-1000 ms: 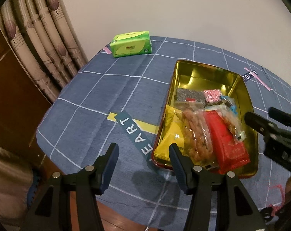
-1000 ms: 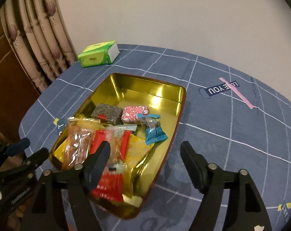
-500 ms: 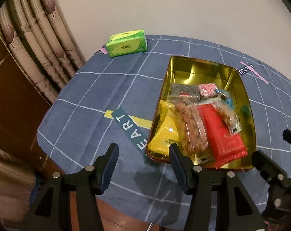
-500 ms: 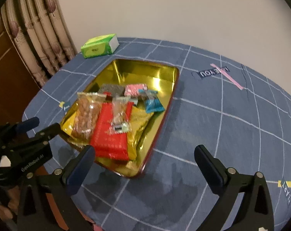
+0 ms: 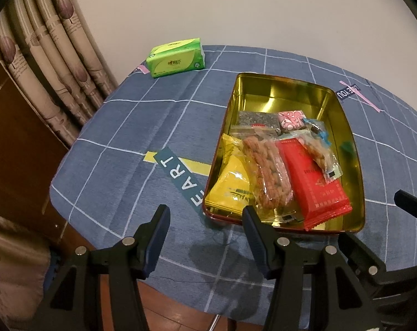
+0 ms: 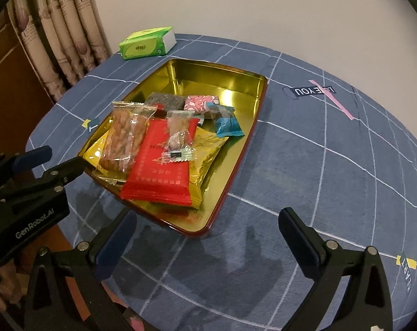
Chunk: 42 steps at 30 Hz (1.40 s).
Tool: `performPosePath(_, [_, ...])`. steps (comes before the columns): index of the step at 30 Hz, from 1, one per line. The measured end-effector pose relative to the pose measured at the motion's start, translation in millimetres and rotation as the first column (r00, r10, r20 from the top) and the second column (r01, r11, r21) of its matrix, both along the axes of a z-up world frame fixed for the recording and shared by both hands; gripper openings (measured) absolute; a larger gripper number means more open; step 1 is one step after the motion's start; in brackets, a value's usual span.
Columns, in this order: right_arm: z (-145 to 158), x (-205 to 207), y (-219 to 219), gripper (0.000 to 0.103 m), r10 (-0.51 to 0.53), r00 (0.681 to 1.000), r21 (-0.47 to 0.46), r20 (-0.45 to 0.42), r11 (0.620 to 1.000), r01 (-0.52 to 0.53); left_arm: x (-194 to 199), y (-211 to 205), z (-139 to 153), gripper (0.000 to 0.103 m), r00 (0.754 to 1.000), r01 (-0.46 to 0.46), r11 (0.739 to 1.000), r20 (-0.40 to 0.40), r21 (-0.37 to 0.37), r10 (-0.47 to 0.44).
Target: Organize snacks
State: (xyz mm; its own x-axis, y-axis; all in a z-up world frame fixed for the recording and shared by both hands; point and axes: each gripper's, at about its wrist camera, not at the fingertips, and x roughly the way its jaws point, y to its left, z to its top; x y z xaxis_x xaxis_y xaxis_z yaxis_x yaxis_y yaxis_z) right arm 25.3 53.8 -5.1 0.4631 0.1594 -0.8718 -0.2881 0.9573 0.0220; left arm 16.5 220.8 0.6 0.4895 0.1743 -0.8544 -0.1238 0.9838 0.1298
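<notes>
A gold tin tray (image 5: 274, 96) (image 6: 208, 74) sits on the blue checked tablecloth and holds several snack packets: a red packet (image 5: 316, 182) (image 6: 164, 162), a yellow packet (image 5: 230, 182), a clear bag of brown snacks (image 5: 266, 171) (image 6: 123, 138), a pink sweet (image 6: 200, 102) and a blue sweet (image 6: 227, 127). My left gripper (image 5: 205, 229) is open and empty, just in front of the tray's near left corner. My right gripper (image 6: 205, 240) is open and empty, wide apart, in front of the tray's near right corner. Each gripper shows in the other's view.
A green tissue pack (image 5: 176, 58) (image 6: 146, 42) lies at the far left of the table. Curtains (image 5: 48, 55) and a wooden cabinet stand to the left. The table edge is close below both grippers.
Both grippers have drawn back from the tray toward the table's near edge. The right gripper has opened wider. The snacks lie in the tray as before.
</notes>
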Motion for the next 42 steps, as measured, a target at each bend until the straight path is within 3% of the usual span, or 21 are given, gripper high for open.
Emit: performPosePath(42, [-8.2,2.1,3.4,0.101,0.005,1.000,-0.016,-0.016,1.000,-0.005,1.0,3.7,-2.0,0.056,1.000,-0.020,1.000,-0.003,-0.018,0.020])
